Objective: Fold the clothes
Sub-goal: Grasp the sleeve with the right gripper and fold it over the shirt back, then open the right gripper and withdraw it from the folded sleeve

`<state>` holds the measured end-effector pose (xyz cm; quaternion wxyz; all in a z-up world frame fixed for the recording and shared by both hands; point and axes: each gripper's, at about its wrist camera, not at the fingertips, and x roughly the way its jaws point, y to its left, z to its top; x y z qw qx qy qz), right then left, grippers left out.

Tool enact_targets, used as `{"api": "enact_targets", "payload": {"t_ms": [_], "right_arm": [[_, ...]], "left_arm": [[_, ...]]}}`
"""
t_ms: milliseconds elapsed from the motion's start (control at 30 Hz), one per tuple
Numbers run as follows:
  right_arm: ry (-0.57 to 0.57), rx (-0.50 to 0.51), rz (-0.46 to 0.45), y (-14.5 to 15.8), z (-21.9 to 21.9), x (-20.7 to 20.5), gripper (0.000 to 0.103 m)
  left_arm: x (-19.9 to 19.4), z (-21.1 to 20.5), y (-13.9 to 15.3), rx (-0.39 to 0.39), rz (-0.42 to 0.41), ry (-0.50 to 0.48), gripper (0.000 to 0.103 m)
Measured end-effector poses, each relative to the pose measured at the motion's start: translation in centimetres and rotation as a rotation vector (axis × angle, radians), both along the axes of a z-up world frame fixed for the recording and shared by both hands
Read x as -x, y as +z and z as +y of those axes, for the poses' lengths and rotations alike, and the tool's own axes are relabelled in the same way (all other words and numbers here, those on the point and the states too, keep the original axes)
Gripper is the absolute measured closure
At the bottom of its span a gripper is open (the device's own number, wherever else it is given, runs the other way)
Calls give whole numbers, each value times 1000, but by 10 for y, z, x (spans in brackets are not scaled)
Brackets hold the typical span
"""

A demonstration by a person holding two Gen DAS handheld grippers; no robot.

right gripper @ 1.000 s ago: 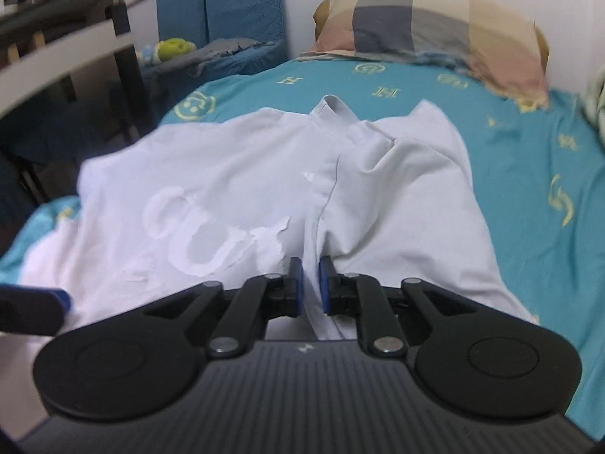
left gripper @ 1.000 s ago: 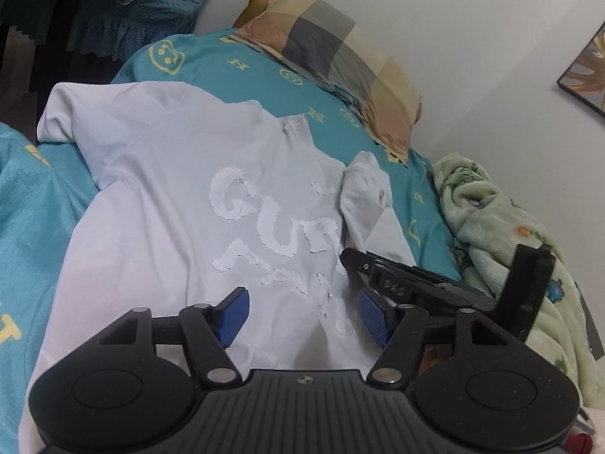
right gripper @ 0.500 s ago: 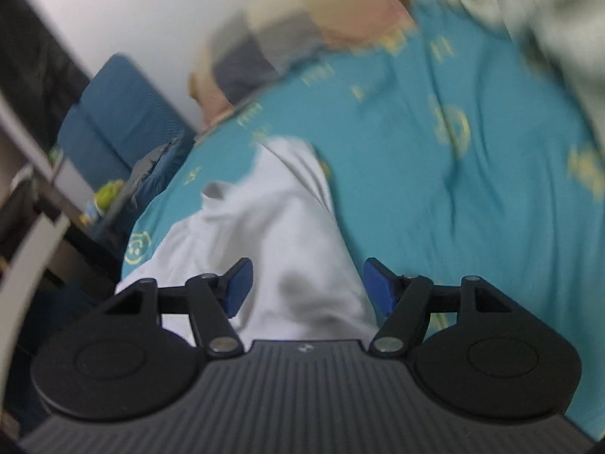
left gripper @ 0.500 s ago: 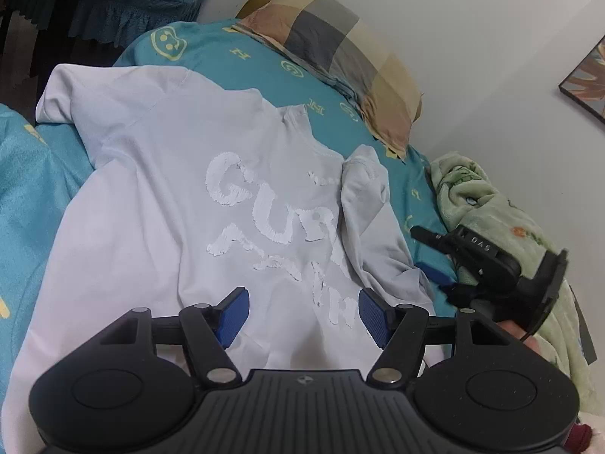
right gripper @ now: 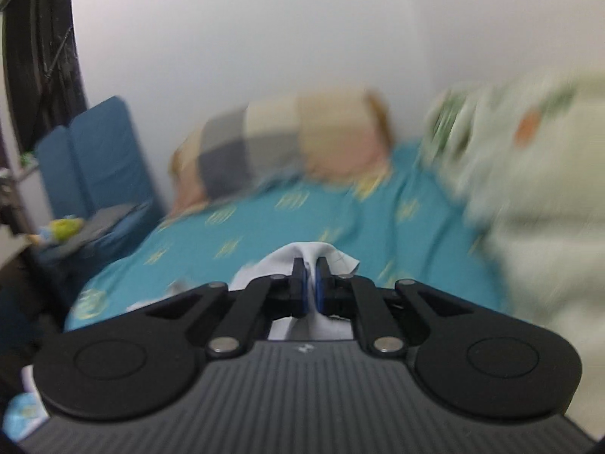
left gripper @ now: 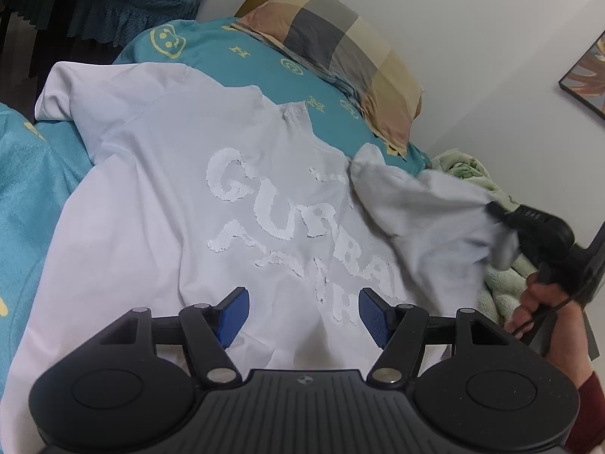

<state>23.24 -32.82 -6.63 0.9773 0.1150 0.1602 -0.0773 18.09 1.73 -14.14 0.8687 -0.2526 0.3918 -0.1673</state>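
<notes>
A white T-shirt (left gripper: 196, 196) with raised white letters lies spread on a bed with a teal sheet (left gripper: 49, 196). The left gripper (left gripper: 302, 308) hovers over the lower part of the shirt; its blue fingers (left gripper: 234, 312) stand wide apart and nothing is between them. The right gripper (right gripper: 310, 283) has its fingers pressed together on a bunch of the white cloth. In the left view this gripper is at the right side, and it holds the right part of the shirt lifted off the bed. A checked pillow (left gripper: 340, 45) lies at the head of the bed. A pale green blanket (right gripper: 529, 174) lies beside the wall, on the right.
</notes>
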Motion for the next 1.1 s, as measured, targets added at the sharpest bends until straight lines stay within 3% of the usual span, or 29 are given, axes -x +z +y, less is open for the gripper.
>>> {"api": "enact_targets", "payload": {"t_ms": [100, 167, 300, 433, 533, 700, 800, 900, 1033, 1100], "right_arm": [[-100, 175, -14, 8, -10, -6, 95], [-139, 211, 46, -5, -25, -15, 95], [-179, 108, 206, -42, -56, -23, 94], [-183, -73, 229, -47, -71, -14, 91], [-138, -119, 219, -31, -64, 7, 73], [95, -95, 290, 10, -23, 59, 41], [278, -75, 466, 15, 8, 93, 34], [456, -41, 747, -5, 40, 129, 34], [539, -43, 1085, -47, 57, 167, 34], [551, 11, 1169, -58, 63, 178, 35]], "left_arm": [[1, -1, 0, -9, -5, -4, 37], [2, -1, 0, -19, -7, -6, 37], [0, -2, -2, -41, -7, -7, 37], [-3, -4, -4, -53, -4, -7, 37], [-4, -5, -2, -61, -7, -9, 37], [1, -6, 4, -76, -26, -18, 37], [6, -7, 12, -79, -47, -22, 37], [13, -7, 21, -88, -75, -24, 36], [24, -7, 29, -95, -93, -32, 36], [30, -8, 34, -93, -104, -39, 36]]}}
